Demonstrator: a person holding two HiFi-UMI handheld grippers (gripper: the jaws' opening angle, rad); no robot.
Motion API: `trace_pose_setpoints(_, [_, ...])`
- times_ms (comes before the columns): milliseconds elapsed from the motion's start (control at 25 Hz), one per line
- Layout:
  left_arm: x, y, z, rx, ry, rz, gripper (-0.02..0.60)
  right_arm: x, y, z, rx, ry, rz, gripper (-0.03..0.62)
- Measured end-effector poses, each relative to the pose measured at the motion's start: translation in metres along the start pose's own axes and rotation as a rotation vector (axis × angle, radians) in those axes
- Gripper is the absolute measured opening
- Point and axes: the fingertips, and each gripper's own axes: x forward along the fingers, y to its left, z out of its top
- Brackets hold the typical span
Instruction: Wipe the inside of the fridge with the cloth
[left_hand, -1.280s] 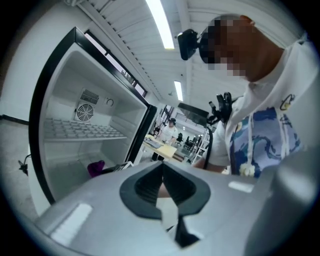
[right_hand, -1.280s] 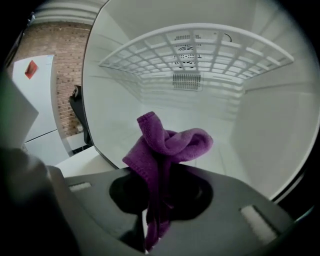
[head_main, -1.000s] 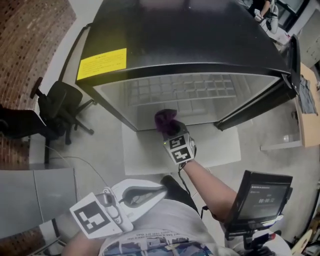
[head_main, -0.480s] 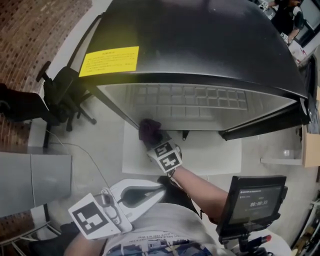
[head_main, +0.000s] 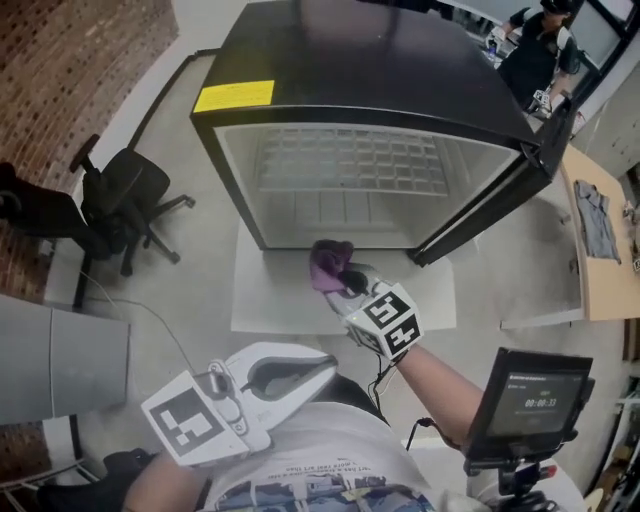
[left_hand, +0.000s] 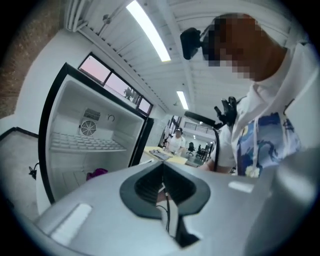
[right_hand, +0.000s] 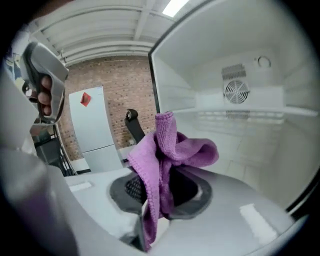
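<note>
Clamped jaws of the right gripper (head_main: 345, 283) pinch the purple cloth (head_main: 328, 262), which is bunched and folded over above the jaw tips. That leaves a soft wad facing forward, probably so fabric and not plastic meets the liner. In the head view the cloth sits at the lower front lip of the open fridge (head_main: 225, 160), at about six o'clock from the cavity. Whether it touches a surface I cannot tell.

In the right gripper view the cloth (right_hand: 170, 150) stands at centre, with the wire shelf (right_hand: 235, 116) and a round fan grille (right_hand: 236, 91) at about two o'clock.

The left gripper (head_main: 318, 370) is held back near the person's body at seven o'clock, jaws pressed together on nothing, likely parked to keep out of the way.

The fridge door (head_main: 490, 215) swings open toward three o'clock and bounds the reach on that side. An office chair (head_main: 125, 205) stands well apart at nine o'clock and a small monitor (head_main: 540, 400) at five. Only the shelf stands in the cloth's way.
</note>
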Motion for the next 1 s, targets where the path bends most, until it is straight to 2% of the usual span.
trace_pose_setpoints(160, [-0.007,-0.023,0.006,0.002,-0.039,-0.019,0.006,-0.077,-0.005,0.03,-0.034,-0.074,-0.104,0.078])
trace_pose_setpoints(320, [-0.001,-0.049,0.012,0.007,-0.075,-0.052,0.006,-0.162,-0.021,0.051,-0.061,-0.106,-0.23,0.078])
trace_pose_setpoints(480, [0.019,-0.066,0.007,0.05,-0.08,-0.107,0.006,-0.22,-0.056,0.06,-0.109,-0.154,-0.344,0.078])
trace_pose_setpoints(600, [0.039,-0.076,0.007,0.074,-0.068,-0.116,0.006,-0.257,-0.088,0.071,-0.14,-0.213,-0.396,0.078])
trace_pose_setpoints(800, [0.093,-0.074,0.011,0.115,-0.037,-0.104,0.006,-0.309,-0.147,0.097,-0.184,-0.313,-0.424,0.078])
trace_pose_setpoints(880, [0.118,-0.072,0.014,0.123,-0.035,-0.094,0.006,-0.314,-0.164,0.112,-0.215,-0.349,-0.389,0.078])
trace_pose_setpoints(1000, [0.167,-0.074,0.017,0.119,-0.035,-0.091,0.006,-0.313,-0.18,0.133,-0.318,-0.376,-0.28,0.078])
